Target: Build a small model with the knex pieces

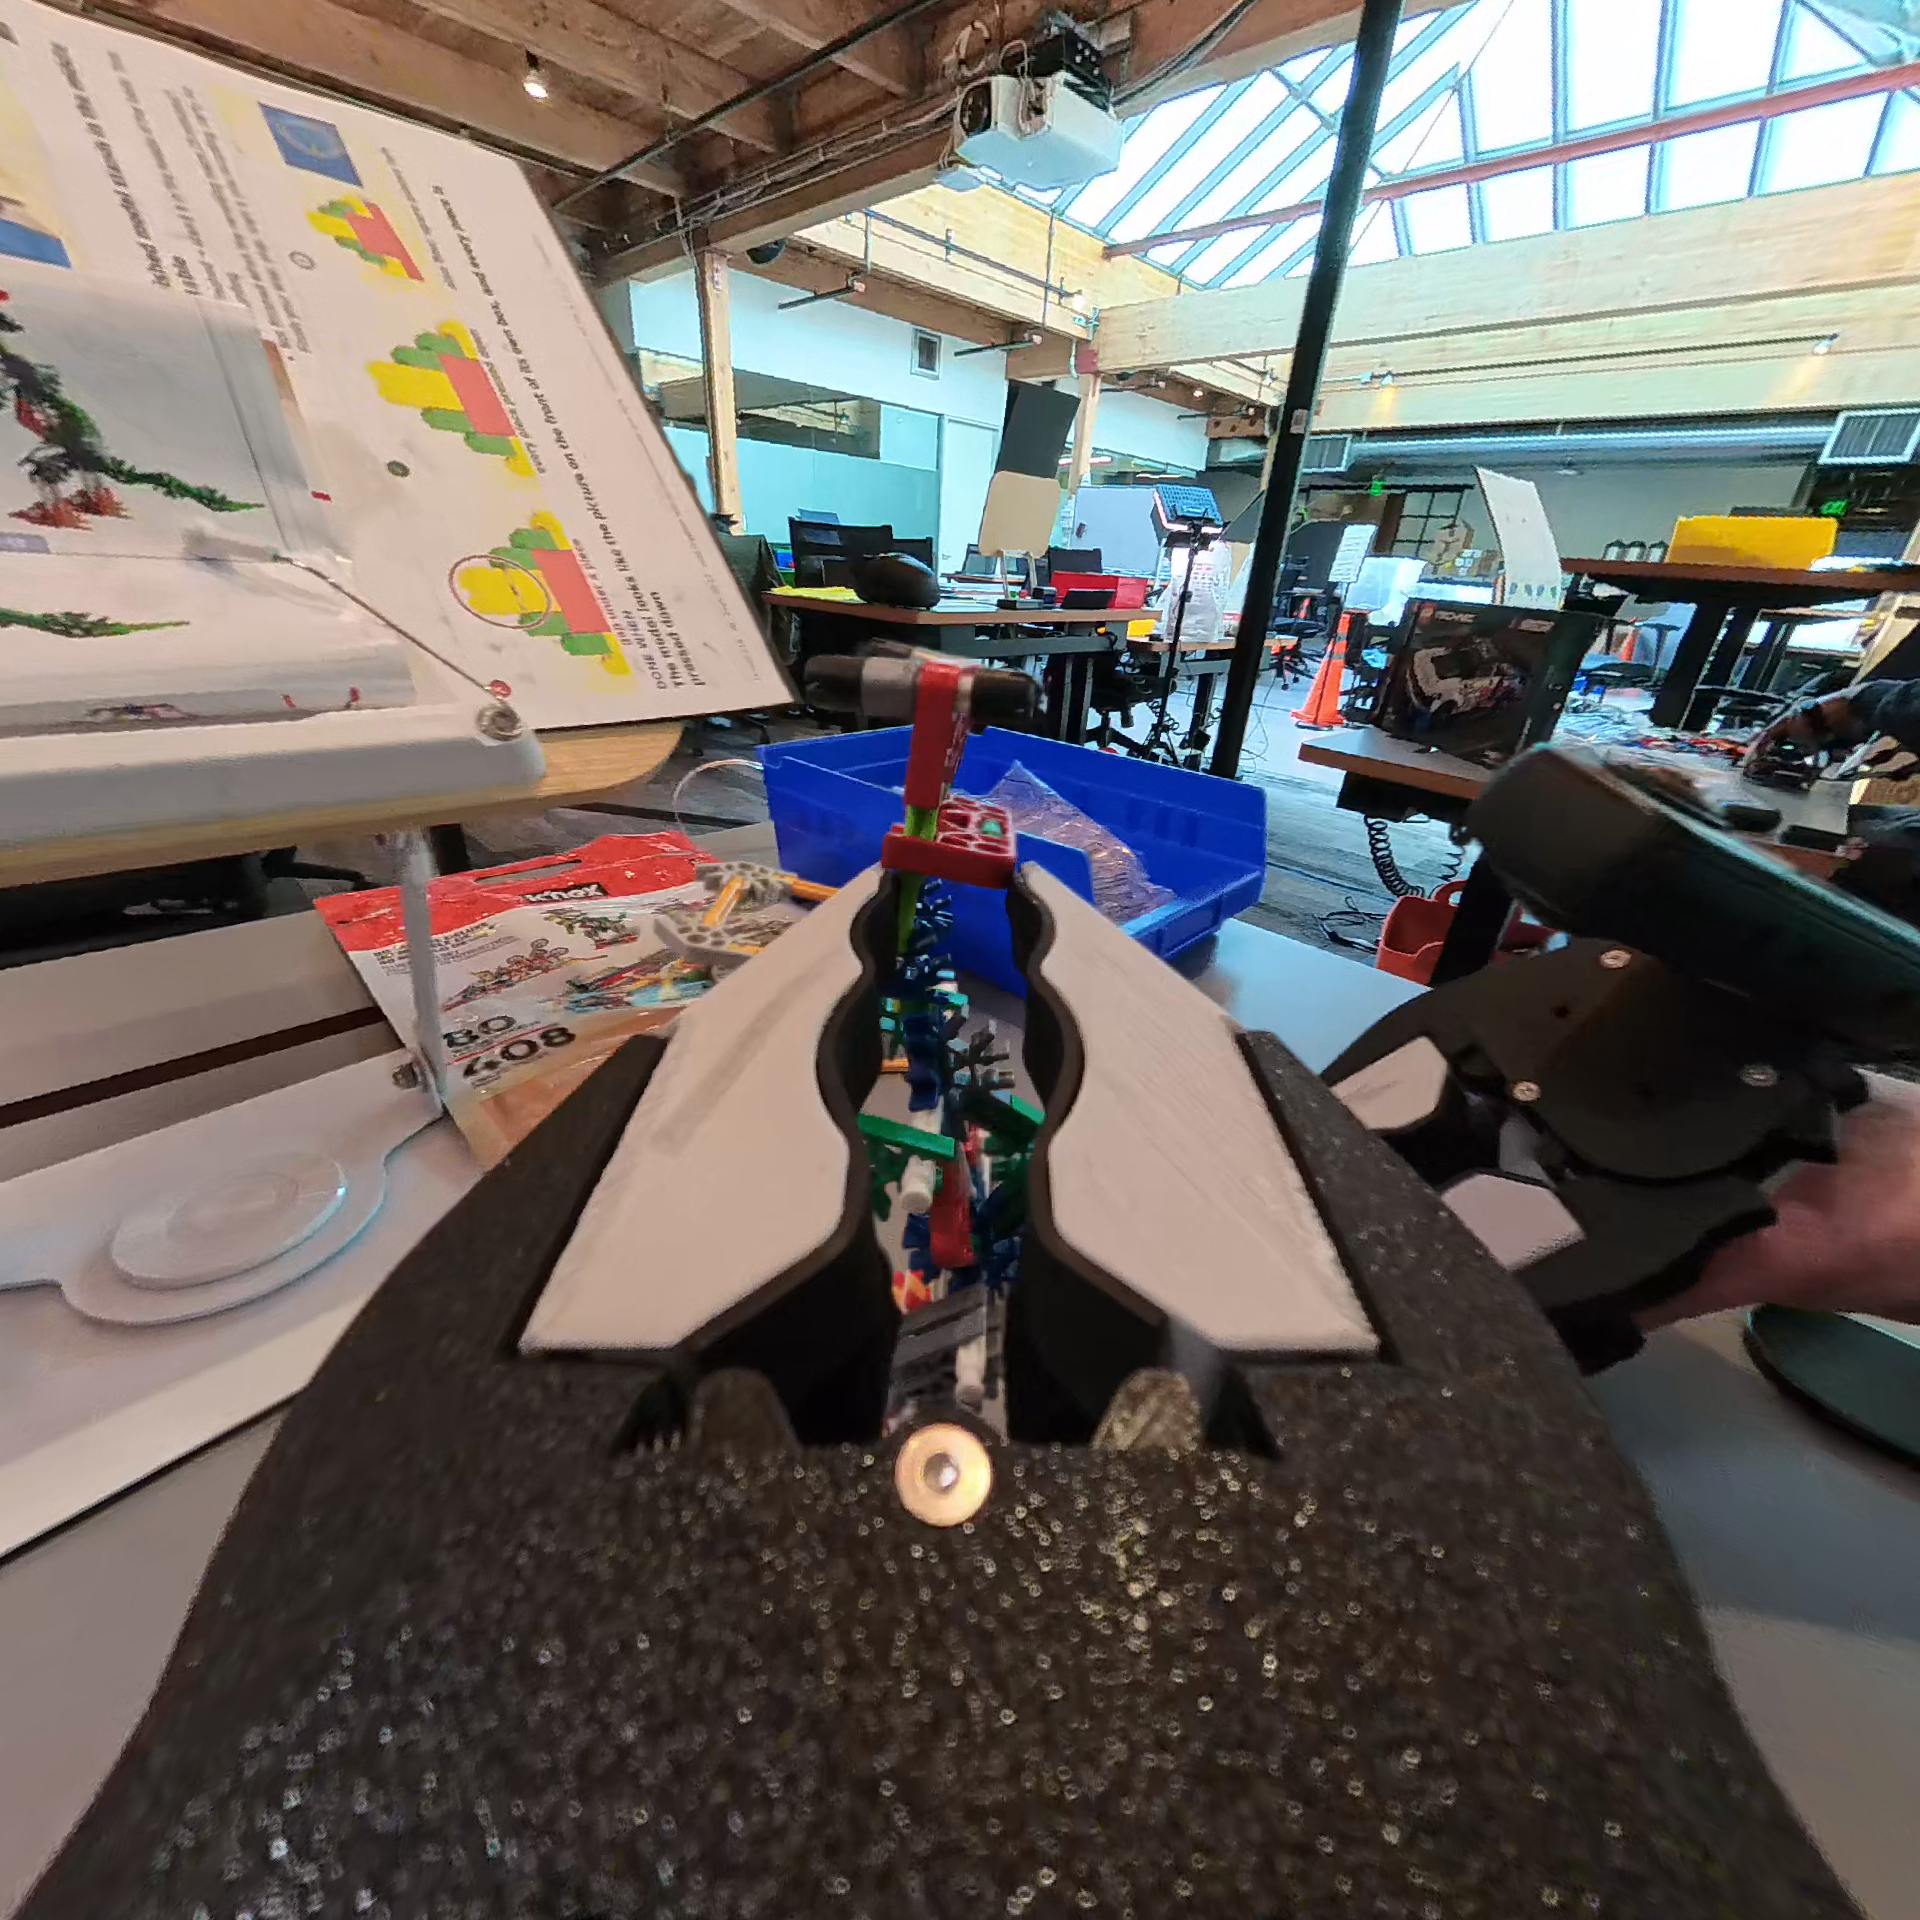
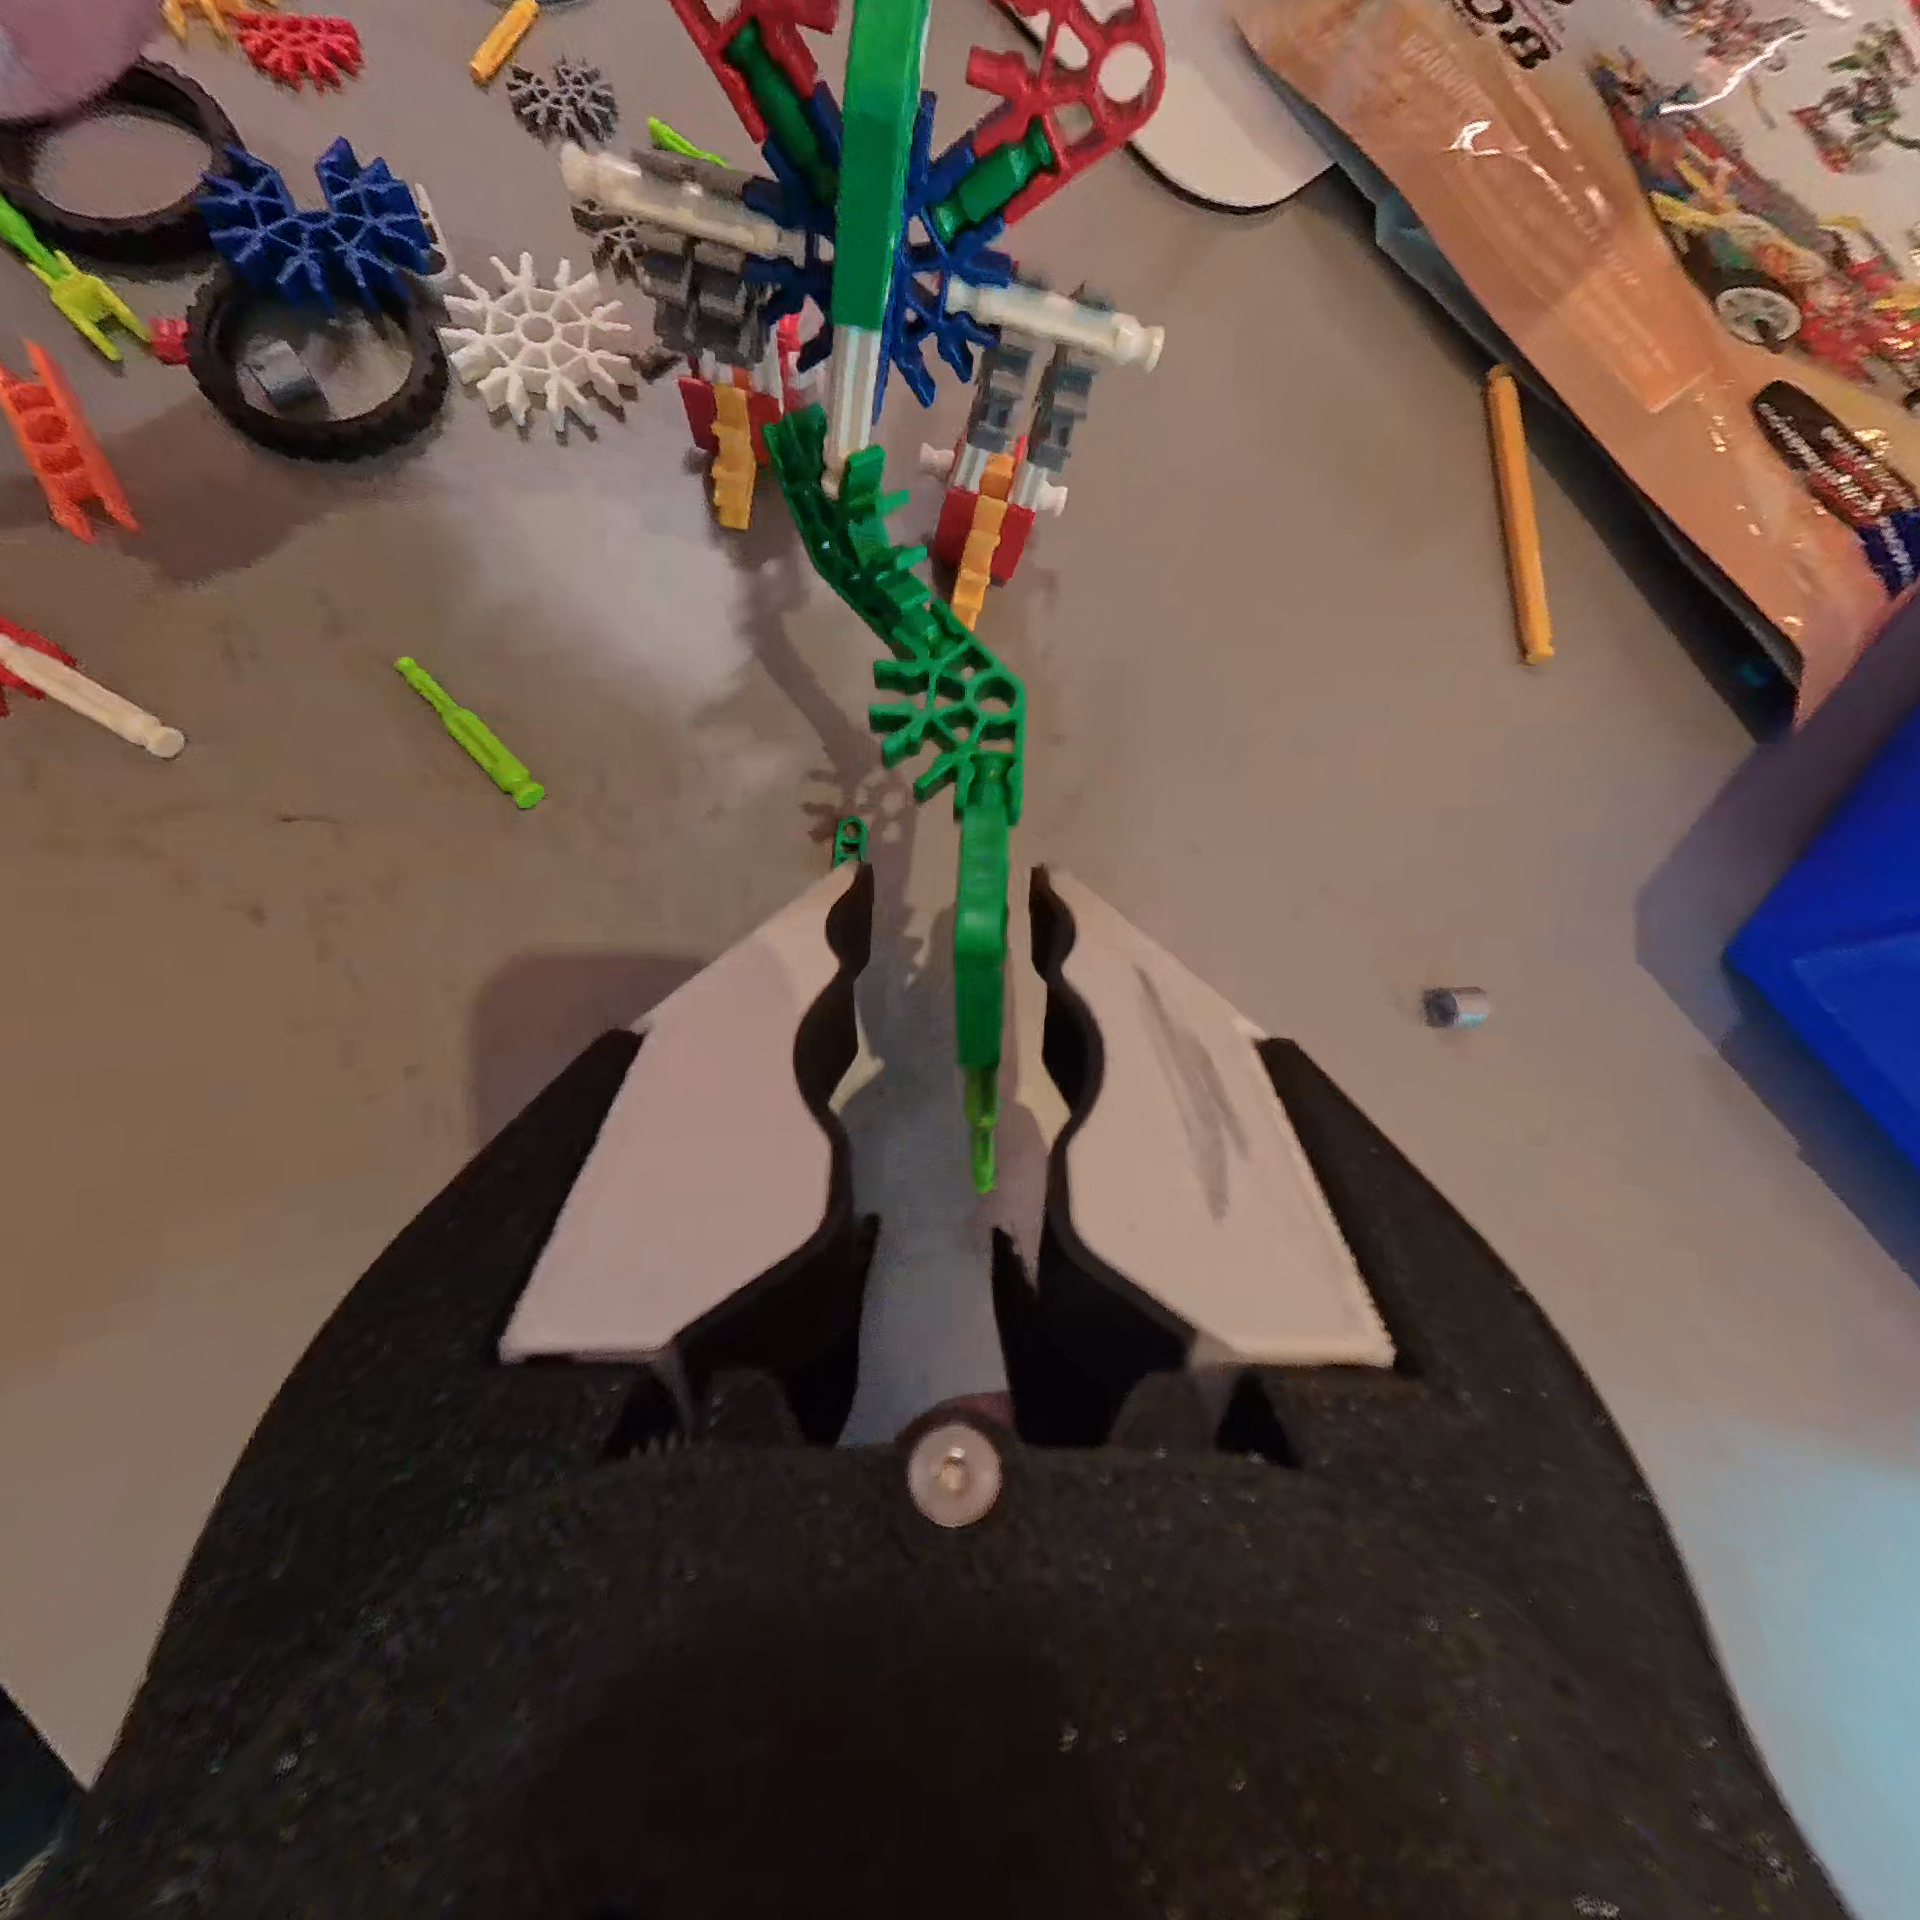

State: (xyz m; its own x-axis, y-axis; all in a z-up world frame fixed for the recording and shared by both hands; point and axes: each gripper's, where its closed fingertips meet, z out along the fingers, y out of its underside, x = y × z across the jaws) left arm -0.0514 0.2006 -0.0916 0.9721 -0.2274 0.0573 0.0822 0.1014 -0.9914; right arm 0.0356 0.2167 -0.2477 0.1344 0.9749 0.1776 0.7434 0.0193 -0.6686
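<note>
Left wrist view: left tool (image 1: 951,883) is clenched on a red connector (image 1: 951,847) near the top of the rod-and-connector model (image 1: 940,1122). The rest of the model hangs down between the fingers toward the table (image 1: 1309,987). The grip is at the very fingertips, on a small flat piece. My read is that there's little margin and a twist would likely slip it.

The right tool (image 1: 1558,1091) and the hand (image 1: 1849,1226) holding it sit low on the right. Blue bin (image 1: 1132,821) is just behind the model. Toy bag (image 1: 540,956) lies to the left, under a stand carrying an instruction sheet (image 1: 343,343).

Right wrist view: right tool (image 2: 951,883) looks down on the model. The green tail piece (image 2: 982,935) lies between its fingers, close against one finger and clear of the other. The gap is wider than the piece, so the tool is released, not gripping. The tail joins a bent chain of green connectors (image 2: 940,707) running up to the blue hub (image 2: 935,270). The chain looks spindly, so I'd judge it flexes at the joints under side load.

Loose parts are on the table nearby:
- two tyres (image 2: 322,410)
- white snowflake connector (image 2: 535,338)
- lime rod (image 2: 468,732)
- yellow rod (image 2: 1517,520)
- small grey spacer (image 2: 1455,1006)
</note>
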